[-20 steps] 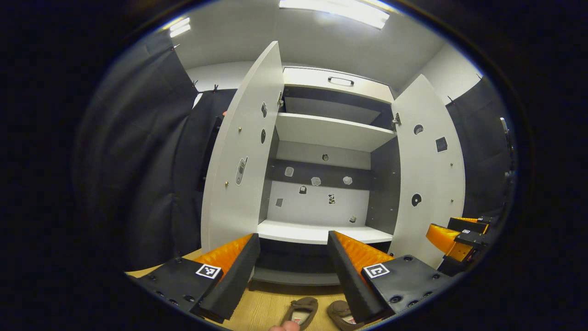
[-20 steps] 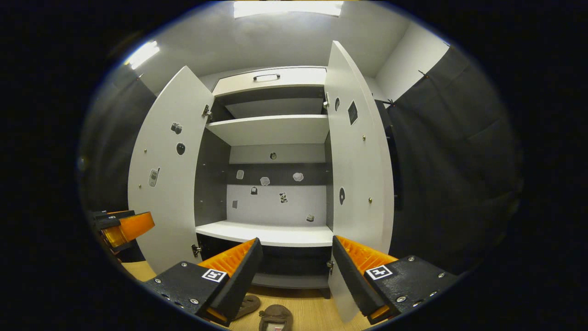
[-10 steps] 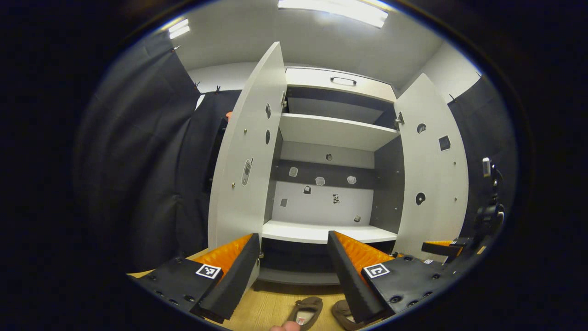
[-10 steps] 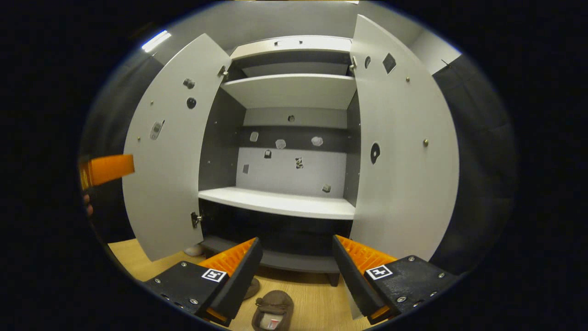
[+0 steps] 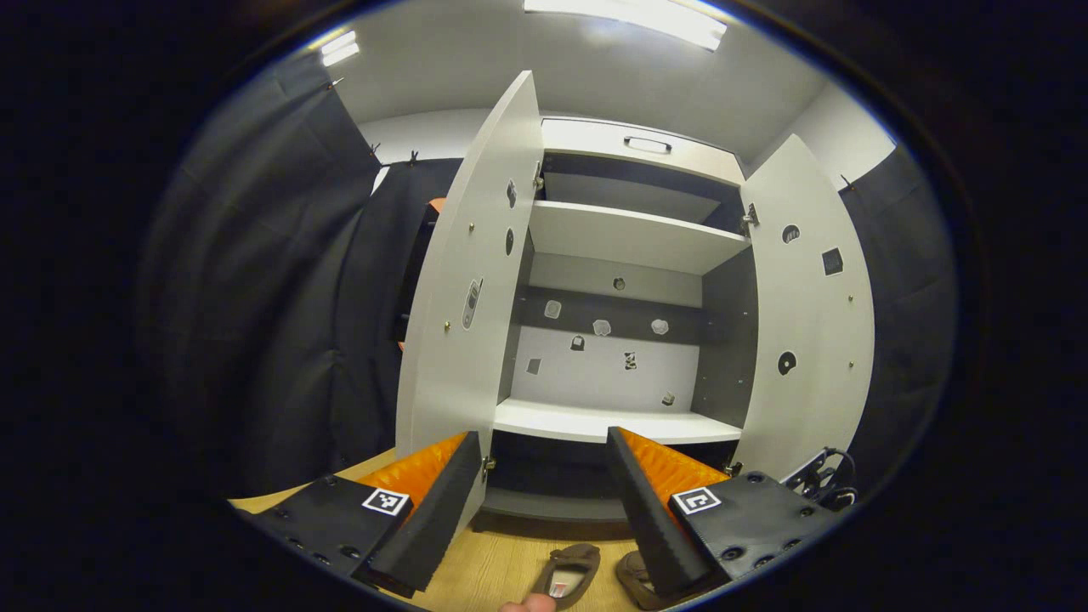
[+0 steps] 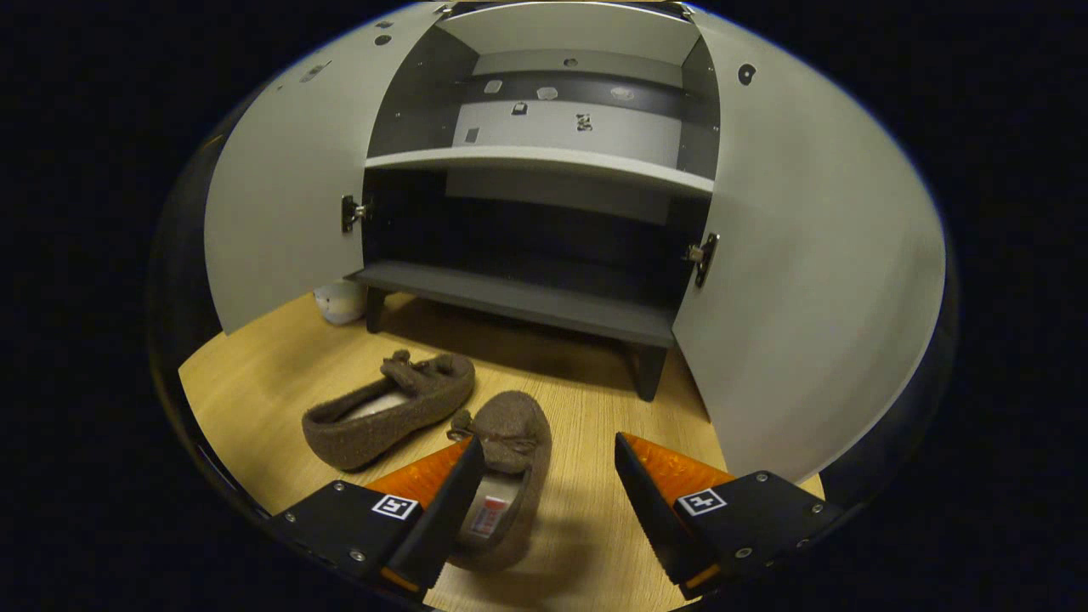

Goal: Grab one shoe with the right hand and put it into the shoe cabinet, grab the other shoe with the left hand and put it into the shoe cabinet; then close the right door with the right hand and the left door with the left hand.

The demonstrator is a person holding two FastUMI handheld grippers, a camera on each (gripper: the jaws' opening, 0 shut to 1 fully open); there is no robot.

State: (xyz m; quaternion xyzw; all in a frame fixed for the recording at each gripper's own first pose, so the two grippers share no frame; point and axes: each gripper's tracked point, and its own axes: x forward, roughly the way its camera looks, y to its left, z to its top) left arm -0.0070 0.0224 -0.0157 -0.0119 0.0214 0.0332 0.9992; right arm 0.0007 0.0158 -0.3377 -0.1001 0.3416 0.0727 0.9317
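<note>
Nothing is stowed yet: both shoes (image 6: 387, 412) (image 6: 501, 467) lie on the wood floor (image 6: 586, 544) in front of the cabinet (image 6: 527, 297), whose two doors stand open. Right gripper (image 6: 549, 476) hangs spread over the nearer shoe; left gripper (image 5: 544, 476) is spread too, empty. The shoes look soft, brown, felt-like, with bows; the cabinet is flat and smooth.

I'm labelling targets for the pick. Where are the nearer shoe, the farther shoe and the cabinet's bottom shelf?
nearer shoe (image 6: 508, 442), right gripper view, on its toe.
farther shoe (image 6: 374, 429), right gripper view, on its side wall.
bottom shelf (image 6: 527, 299), right gripper view, on its front edge.
</note>
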